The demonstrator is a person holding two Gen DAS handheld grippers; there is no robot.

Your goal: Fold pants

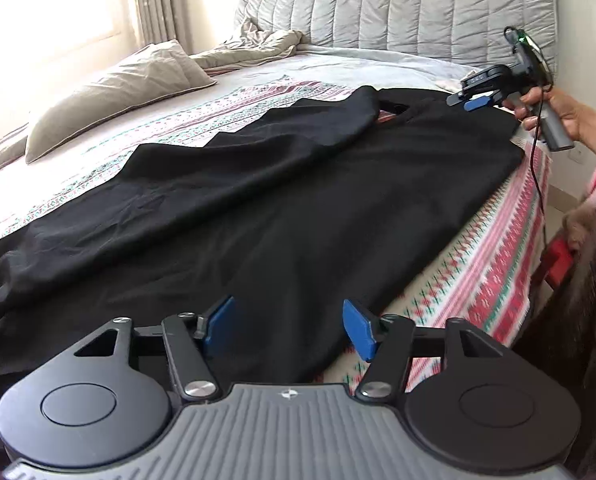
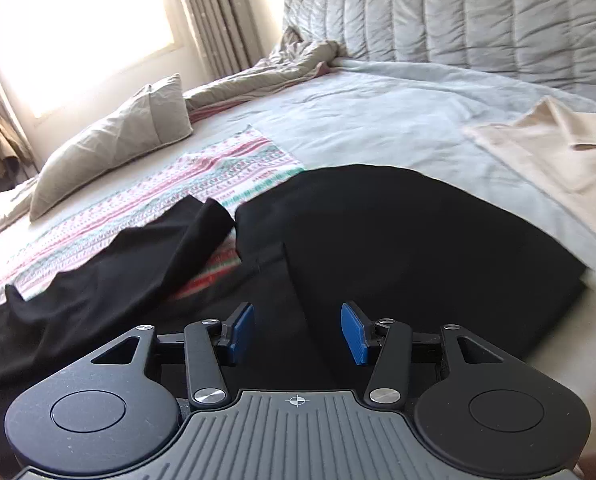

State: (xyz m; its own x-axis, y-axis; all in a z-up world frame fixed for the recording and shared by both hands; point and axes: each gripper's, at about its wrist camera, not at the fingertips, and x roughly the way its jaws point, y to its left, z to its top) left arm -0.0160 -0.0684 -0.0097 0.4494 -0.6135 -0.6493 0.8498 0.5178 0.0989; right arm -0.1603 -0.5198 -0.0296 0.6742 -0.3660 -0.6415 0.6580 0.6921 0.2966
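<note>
Black pants (image 1: 257, 208) lie spread along the near edge of the bed, one leg over the other. My left gripper (image 1: 287, 326) is open and empty, just above the pants' near end. My right gripper (image 2: 298, 334) is open and empty over the pants' other end (image 2: 398, 240). In the left wrist view the right gripper (image 1: 476, 100) hovers at the far corner of the pants, held by a hand (image 1: 558, 112). Two black pieces of the pants (image 2: 137, 264) part there, with bedsheet showing between.
The bed has a patterned red, green and white sheet (image 1: 490, 264) and a pale blanket (image 2: 378, 120). A grey pillow (image 1: 113, 92) lies at the left, a quilted headboard cover (image 1: 418, 8) behind. A beige garment (image 2: 550, 152) lies at right. The person's body (image 1: 594, 280) stands beside the bed.
</note>
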